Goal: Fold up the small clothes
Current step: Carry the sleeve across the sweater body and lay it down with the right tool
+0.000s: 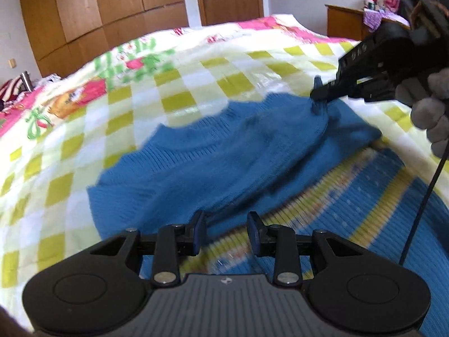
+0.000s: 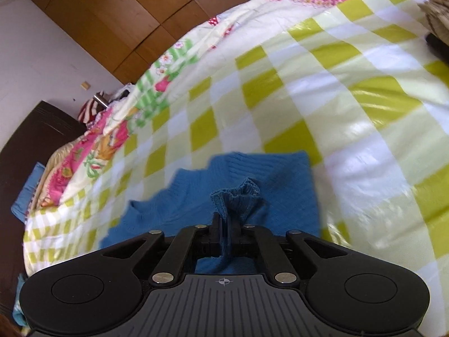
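Item: blue ribbed-knit sweater (image 1: 213, 154), soft, light, limp and prone to sagging, spread on the green-and-white checked bed quilt (image 1: 174, 84). Left tongs (image 1: 226, 231) nearest, apart over its near edge, empty; best hold is a ribbed edge. Right tongs (image 2: 226, 231), farther off, clamped on a bunched knit fold.

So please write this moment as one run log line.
right gripper: shut on blue sweater | left gripper: open, holds nothing | sweater on checked bedspread

Black grippers (image 1: 226, 231) (blue pads), grey glove (image 1: 429, 106)
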A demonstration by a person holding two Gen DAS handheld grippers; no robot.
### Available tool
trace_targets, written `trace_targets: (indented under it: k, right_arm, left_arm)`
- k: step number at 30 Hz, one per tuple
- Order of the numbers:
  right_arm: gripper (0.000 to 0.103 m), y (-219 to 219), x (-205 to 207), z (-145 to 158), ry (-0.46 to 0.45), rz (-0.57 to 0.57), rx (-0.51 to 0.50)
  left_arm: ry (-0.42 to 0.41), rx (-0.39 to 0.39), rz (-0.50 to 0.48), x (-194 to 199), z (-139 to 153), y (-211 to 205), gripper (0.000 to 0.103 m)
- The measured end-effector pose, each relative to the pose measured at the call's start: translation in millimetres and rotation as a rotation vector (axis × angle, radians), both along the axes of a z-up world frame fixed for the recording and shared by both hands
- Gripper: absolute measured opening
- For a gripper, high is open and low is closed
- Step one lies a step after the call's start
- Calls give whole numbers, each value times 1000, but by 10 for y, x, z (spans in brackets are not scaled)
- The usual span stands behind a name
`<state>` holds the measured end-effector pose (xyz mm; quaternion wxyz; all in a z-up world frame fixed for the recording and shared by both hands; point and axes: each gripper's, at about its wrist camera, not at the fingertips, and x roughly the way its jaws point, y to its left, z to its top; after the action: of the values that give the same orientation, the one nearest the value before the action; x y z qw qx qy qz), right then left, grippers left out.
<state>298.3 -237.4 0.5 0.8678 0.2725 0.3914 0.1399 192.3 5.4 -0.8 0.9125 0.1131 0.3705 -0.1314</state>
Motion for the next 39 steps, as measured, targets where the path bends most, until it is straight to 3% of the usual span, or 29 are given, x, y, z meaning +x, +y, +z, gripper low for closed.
trace_targets:
  k: [6,8,10,13,15,20,24,28,33,39]
  right_arm:
    - [2,9,-162,715,-239,27,109]
    - [2,-48,-331,763,-286,23,92]
    - [2,-114,-441,574,-254,6,30]
    - [2,-209,-393,19,-49,-30,-88]
    - [2,-258,-416,-212,18,-36,-115]
    - [3,-277,-413,-143,-10,-34,-119]
    - [7,-231,-479,-25,-29,-43,-216]
    - [9,-149,-670,202,-111,-53,-322]
    - [9,461,-537,394,-180,197,-339]
    - [9,1754,-145,275,-226,650,-392]
  left_arm:
    - [-159,-16,48,-74,397,157,46]
    - [-167,-24,36,-145,362,169,47]
    - [-80,-38,14,-138,133,148,47]
    - [58,-30,1,-166,-223,98,47]
    - [77,-40,-9,-251,-294,92,47]
    - [46,-55,-12,-298,-157,139,47]
    - [-25,-116,6,-289,39,234,49]
    - [-42,-158,63,-221,63,447,51]
    - [6,-199,139,-176,-146,641,52]
    - [-28,-220,164,-265,-353,588,54]
